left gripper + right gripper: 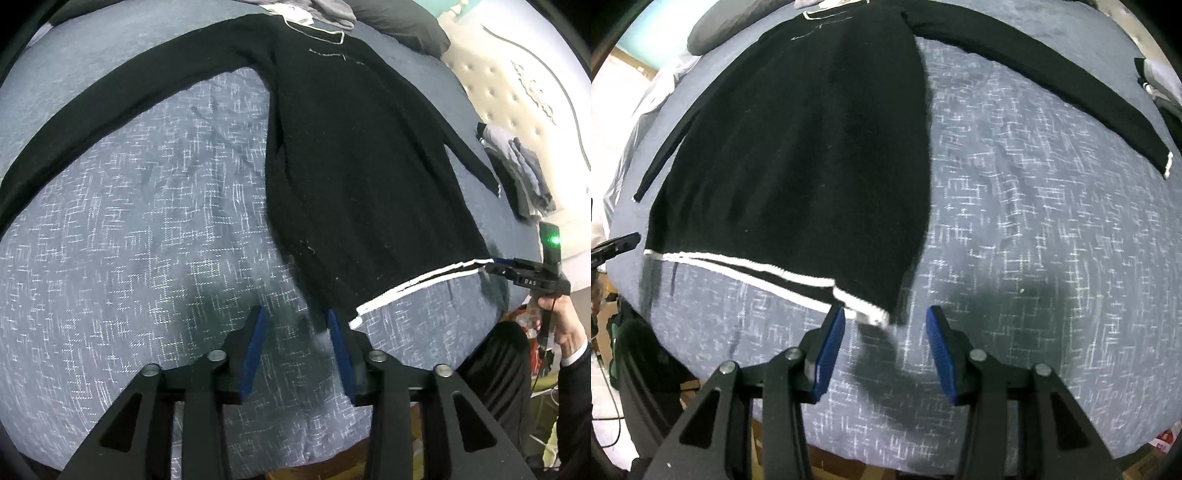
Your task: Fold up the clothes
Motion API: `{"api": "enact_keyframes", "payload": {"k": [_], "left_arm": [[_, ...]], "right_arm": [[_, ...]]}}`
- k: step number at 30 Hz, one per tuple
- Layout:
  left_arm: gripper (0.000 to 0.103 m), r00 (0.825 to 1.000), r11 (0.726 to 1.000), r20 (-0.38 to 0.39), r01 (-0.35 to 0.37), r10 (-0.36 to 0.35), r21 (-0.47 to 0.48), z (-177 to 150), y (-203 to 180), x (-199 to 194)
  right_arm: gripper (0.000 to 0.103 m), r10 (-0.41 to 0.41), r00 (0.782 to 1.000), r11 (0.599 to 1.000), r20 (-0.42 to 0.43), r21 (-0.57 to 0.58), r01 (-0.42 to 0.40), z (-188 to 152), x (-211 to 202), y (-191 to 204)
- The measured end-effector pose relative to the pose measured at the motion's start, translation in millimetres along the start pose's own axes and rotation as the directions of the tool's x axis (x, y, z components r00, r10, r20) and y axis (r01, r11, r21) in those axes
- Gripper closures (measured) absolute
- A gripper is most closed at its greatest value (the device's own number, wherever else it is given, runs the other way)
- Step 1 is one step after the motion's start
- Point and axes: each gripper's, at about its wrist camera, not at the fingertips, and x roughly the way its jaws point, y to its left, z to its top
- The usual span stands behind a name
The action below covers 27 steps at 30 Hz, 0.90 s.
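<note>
A black long-sleeved sweater [362, 158] with a white-striped hem lies flat on the grey patterned bedspread [129, 258], sleeves spread out; it also fills the right wrist view [812, 147]. My left gripper [295, 317] is open and empty, just short of the hem's left corner. My right gripper [884, 317] is open, its blue pads either side of the hem's right corner [871, 315], not closed on it. The right gripper also shows in the left wrist view [524, 273] at the hem's far corner.
A stack of folded grey and dark clothes [524, 177] lies at the bed's right side by the cream tufted headboard [517, 85]. A dark pillow [716, 26] and more clothes [332, 11] sit beyond the collar. The bed's near edge runs below both grippers.
</note>
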Motion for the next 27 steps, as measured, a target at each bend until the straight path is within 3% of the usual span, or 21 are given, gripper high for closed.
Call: {"api": "enact_keyframes", "payload": {"k": [3, 9, 11, 18, 27], "left_arm": [[0.051, 1.000, 1.000, 0.006, 0.008, -0.008, -0.012, -1, 1, -1], [0.051, 1.000, 1.000, 0.004, 0.017, -0.017, -0.019, -2, 0, 3], [0.051, 1.000, 1.000, 0.002, 0.020, -0.020, -0.019, -2, -1, 4], [0.047, 1.000, 1.000, -0.001, 0.023, -0.023, -0.019, 3, -5, 8], [0.046, 1.000, 1.000, 0.030, -0.005, 0.005, -0.011, 12, -12, 11]], "right_arm": [[0.059, -0.001, 1.000, 1.000, 0.009, 0.000, 0.001, -1, 3, -1], [0.092, -0.010, 1.000, 0.999, 0.025, -0.031, 0.011, -5, 6, 3], [0.097, -0.003, 0.999, 1.000, 0.044, -0.029, 0.005, -7, 1, 0], [0.098, 0.010, 0.989, 1.000, 0.151, 0.014, -0.012, -14, -34, -17], [0.099, -0.017, 0.990, 0.999, 0.141, 0.041, 0.011, -23, -39, -25]]}}
